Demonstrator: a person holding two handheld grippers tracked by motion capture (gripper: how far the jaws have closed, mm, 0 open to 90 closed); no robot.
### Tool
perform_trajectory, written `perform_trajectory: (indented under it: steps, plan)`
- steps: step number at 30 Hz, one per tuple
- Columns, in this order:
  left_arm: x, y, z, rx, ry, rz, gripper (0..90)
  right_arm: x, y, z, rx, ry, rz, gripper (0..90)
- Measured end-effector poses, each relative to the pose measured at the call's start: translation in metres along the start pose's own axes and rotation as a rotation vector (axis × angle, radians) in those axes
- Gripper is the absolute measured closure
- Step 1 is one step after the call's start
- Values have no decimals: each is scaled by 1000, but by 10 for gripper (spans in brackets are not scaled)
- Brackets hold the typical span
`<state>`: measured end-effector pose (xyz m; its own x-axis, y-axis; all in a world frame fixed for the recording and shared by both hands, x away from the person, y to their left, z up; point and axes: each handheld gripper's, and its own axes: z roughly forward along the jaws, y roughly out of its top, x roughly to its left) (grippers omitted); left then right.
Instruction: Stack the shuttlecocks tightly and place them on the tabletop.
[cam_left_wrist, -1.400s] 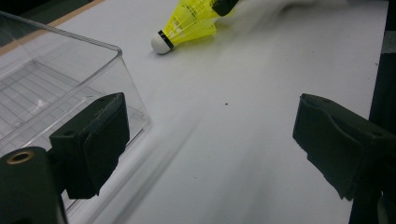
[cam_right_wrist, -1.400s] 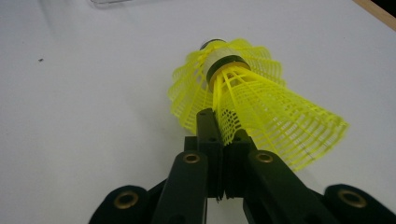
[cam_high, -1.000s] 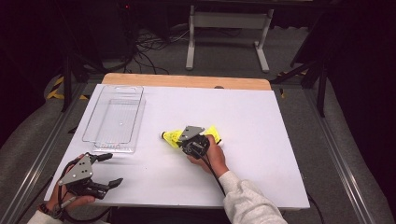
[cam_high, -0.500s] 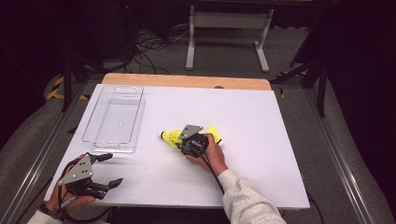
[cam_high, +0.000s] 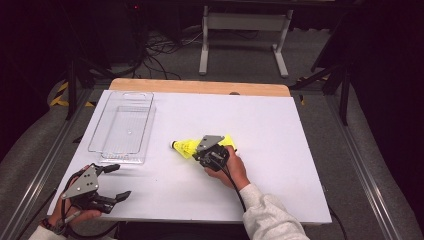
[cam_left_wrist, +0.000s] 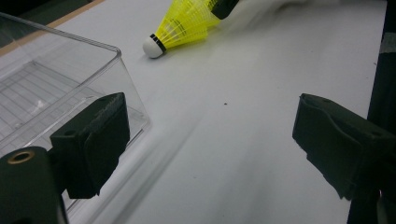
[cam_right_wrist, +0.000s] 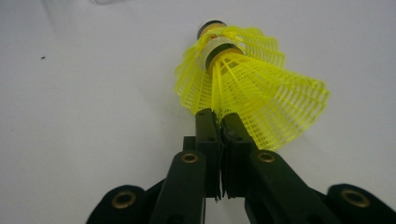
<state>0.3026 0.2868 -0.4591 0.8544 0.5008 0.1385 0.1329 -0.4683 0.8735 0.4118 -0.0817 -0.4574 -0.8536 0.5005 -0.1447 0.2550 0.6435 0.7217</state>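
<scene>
Two yellow shuttlecocks (cam_right_wrist: 243, 79) lie on the white table, one just behind the other, corks pointing away from my right gripper (cam_right_wrist: 219, 114). Its jaws have just closed and now pinch the mesh skirt edge of the nearer one. In the high view that right gripper (cam_high: 200, 150) sits mid-table with the yellow shuttlecock (cam_high: 185, 147) at its tip. My left gripper (cam_high: 117, 181) rests at the near left corner, open with nothing between its pads (cam_left_wrist: 93, 135). From there the shuttlecock (cam_left_wrist: 182, 25) shows far ahead, white cork to the left.
A clear plastic tray (cam_high: 100, 130) stands on the left part of the table, its near corner (cam_left_wrist: 116, 51) just ahead of the left gripper. Beyond the table's wooden far edge (cam_high: 200, 86) are cables and a metal stand.
</scene>
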Motion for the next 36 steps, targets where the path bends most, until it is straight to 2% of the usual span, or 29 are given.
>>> perform_trajectory:
  steps: [8,13,19,26,30,36]
  plan:
    - [0,0,1,3,-4,1,121,-2,1,7,-9,-21,7,882]
    - [0,0,0,0,-1,-1,121,-1,0,10,5,-18,4,831]
    - [0,0,0,-2,0,1,121,-2,1,3,-9,-30,13,726]
    - [0,0,0,-1,-1,0,121,-5,5,-20,-43,-41,1,634]
    - [1,0,0,1,0,5,121,-15,8,-42,-72,-73,2,614]
    - [1,0,1,3,-4,0,121,-35,4,-63,-65,-98,41,577]
